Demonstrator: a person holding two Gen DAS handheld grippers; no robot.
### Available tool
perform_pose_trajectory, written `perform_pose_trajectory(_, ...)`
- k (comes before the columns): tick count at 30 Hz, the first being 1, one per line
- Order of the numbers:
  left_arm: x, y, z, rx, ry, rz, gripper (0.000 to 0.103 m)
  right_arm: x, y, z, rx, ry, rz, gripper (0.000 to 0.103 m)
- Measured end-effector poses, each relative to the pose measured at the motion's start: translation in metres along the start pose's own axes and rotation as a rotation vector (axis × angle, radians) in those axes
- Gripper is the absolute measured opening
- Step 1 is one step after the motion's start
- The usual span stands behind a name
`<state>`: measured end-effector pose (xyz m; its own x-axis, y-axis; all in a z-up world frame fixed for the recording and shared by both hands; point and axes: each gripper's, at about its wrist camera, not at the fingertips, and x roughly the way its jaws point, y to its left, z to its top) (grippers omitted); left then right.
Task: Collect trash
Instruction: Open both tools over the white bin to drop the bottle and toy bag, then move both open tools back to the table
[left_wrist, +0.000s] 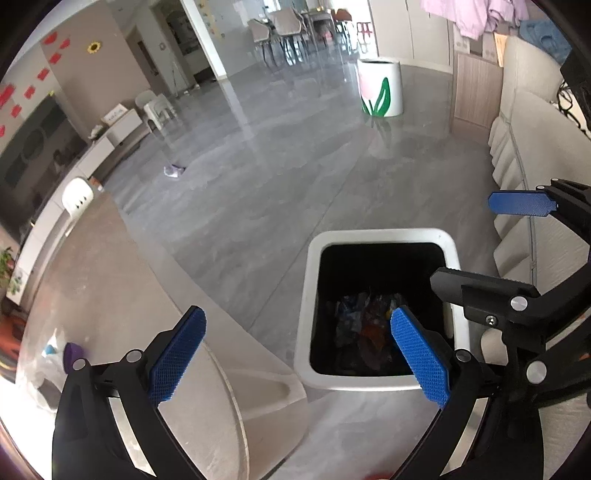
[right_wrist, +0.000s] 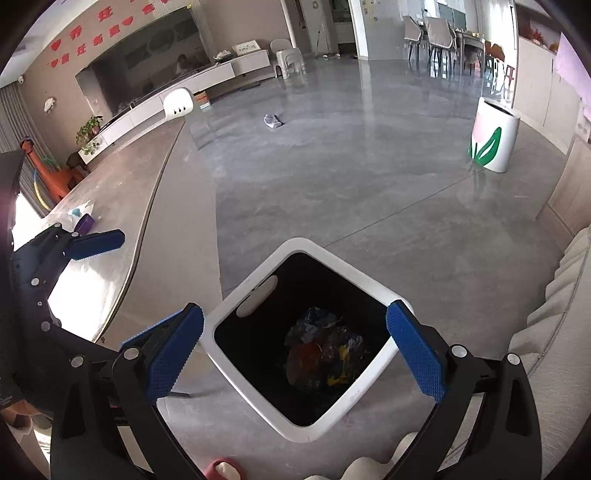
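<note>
**Grey floor, one stray scrap left**

Grey polished floor (right_wrist: 369, 177) takes up most of both views, open and mostly bare. The pale stone surface (right_wrist: 122, 192) curves along its left side and carries a purple tub (right_wrist: 84, 223) among some clear wrapping near its edge. A white bin with a tulip design (right_wrist: 493, 138) stands well apart, near the far wall.

The white-rimmed bin (right_wrist: 295, 428) sits on the floor directly below both hands, close to the surface's edge and beside the cushioned seating (a handy spot for dropping things in). Crumpled coloured wrappers (right_wrist: 325, 350) lie at its dark bottom.

Both tools hang tilted down over the bin's mouth. The left gripper (left_wrist: 295, 354) stands wide apart with nothing between its blue pads, and the right gripper (right_wrist: 295, 354) is likewise spread and empty, which fits a drop into the bin.

A crumpled pale scrap (right_wrist: 273, 121) lies far out on the floor, probably the next thing to fetch.
</note>
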<state>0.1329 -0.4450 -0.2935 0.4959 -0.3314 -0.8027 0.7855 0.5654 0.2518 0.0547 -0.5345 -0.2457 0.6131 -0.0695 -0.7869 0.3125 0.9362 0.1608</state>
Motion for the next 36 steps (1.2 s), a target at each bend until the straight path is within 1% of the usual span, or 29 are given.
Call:
perform_pose_trajectory(2,-0.010,0.005,-0.004,-0.011,-0.024,0.005,0.099,-0.012,0.007,0.003,-0.009,-0.027,-0.004,0.099)
perform_pose_trajectory(6,-0.039,0.033,-0.014,-0.071,-0.079,0.014,0.099,-0.030,0.027,0.012,-0.033,-0.079,0.008,0.099)
perform_pose_trajectory(8,-0.050,0.048,-0.019,-0.094,-0.093,0.037,0.099,-0.038,0.040,0.017,-0.053,-0.107,0.010,0.099)
perform_pose_trajectory(11,-0.067,0.076,-0.033,-0.135,-0.116,0.091,0.099,-0.046,0.065,0.025,-0.086,-0.135,0.021,0.099)
perform_pose_trajectory(15,-0.092,0.122,-0.056,-0.226,-0.151,0.145,0.099,-0.054,0.100,0.032,-0.134,-0.169,0.039,0.099)
perform_pose_trajectory(18,-0.106,0.155,-0.074,-0.281,-0.167,0.186,0.099,-0.057,0.129,0.034,-0.185,-0.199,-0.001,0.099)
perform_pose_trajectory(20,-0.111,0.181,-0.085,-0.313,-0.160,0.224,0.099,-0.058,0.153,0.034,-0.230,-0.251,-0.051,0.099)
perform_pose_trajectory(21,-0.112,0.188,-0.088,-0.327,-0.157,0.235,0.099,-0.056,0.164,0.035,-0.249,-0.264,-0.057,0.099)
perform_pose_trajectory(24,-0.114,0.225,-0.108,-0.403,-0.141,0.287,0.099,-0.044,0.200,0.041,-0.290,-0.259,0.003,0.099)
perform_pose_trajectory(27,-0.113,0.256,-0.122,-0.466,-0.133,0.325,0.099,-0.030,0.227,0.045,-0.319,-0.246,0.032,0.099)
perform_pose_trajectory(30,-0.106,0.283,-0.133,-0.517,-0.114,0.341,0.099,-0.011,0.254,0.050,-0.345,-0.226,0.067,0.099)
perform_pose_trajectory(33,-0.098,0.305,-0.139,-0.552,-0.112,0.342,0.099,0.004,0.276,0.053,-0.366,-0.215,0.060,0.099)
perform_pose_trajectory(36,-0.085,0.321,-0.141,-0.572,-0.108,0.336,0.099,0.035,0.295,0.060,-0.358,-0.178,0.054,0.099)
